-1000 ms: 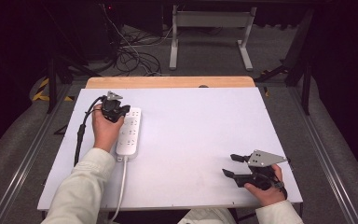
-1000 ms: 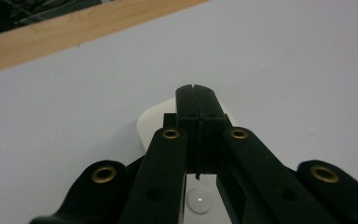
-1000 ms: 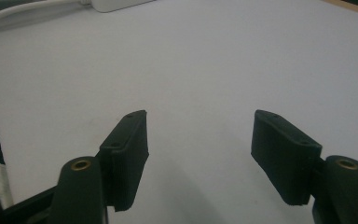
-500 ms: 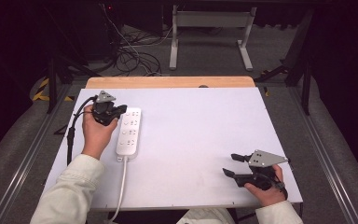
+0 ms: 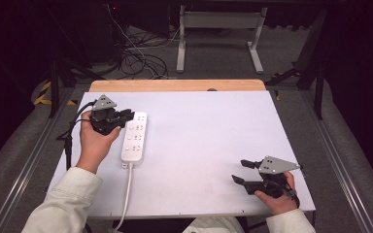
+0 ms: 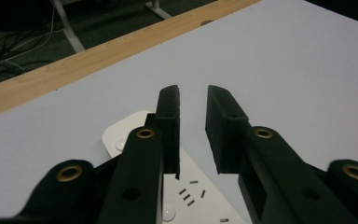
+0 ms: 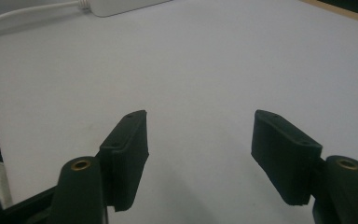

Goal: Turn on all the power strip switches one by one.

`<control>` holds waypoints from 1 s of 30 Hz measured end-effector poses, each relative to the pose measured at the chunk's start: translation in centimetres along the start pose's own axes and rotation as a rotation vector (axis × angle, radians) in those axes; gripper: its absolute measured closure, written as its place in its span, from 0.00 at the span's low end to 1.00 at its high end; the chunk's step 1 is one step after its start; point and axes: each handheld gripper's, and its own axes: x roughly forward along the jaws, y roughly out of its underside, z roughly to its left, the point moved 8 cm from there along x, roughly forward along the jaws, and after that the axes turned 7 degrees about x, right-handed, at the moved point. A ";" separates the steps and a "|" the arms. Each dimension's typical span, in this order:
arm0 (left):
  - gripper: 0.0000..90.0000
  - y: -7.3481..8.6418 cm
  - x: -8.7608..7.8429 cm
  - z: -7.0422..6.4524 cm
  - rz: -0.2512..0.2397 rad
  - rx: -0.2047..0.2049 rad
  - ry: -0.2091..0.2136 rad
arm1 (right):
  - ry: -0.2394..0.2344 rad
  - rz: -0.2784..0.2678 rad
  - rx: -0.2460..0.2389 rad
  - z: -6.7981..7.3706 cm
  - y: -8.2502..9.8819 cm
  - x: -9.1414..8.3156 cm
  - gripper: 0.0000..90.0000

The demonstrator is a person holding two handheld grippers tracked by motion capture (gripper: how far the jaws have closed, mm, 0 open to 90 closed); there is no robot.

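The white power strip (image 5: 134, 137) lies flat on the white tabletop (image 5: 204, 141) toward its left side, long axis running away from the person, with its white cord (image 5: 126, 194) trailing off the near edge, where the end is cut off from sight. The left tool (image 5: 126, 116) hangs just above and beside the strip's far end; its jaws have just been opening and now stand slightly apart with nothing between them. In the left gripper view the jaws cover most of the power strip (image 6: 186, 196), so only a rounded corner, a few socket slots and two small buttons peek out beneath them. The right tool (image 5: 240, 171) sits at the near right corner, well apart from the strip, jaws spread wide and empty over bare surface. In the right gripper view only the strip's end (image 7: 121, 5) and a stretch of cord (image 7: 28, 16) show at the top edge, the rest cut off. The floor beyond the tabletop is dark, and the tangle of cables (image 5: 136, 60) there is hard to sort out.
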 end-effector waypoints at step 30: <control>0.35 7.6 -7.5 -6.7 -0.159 0.089 0.104 | 0.003 -0.006 0.004 0.1 -0.1 -0.1 0.41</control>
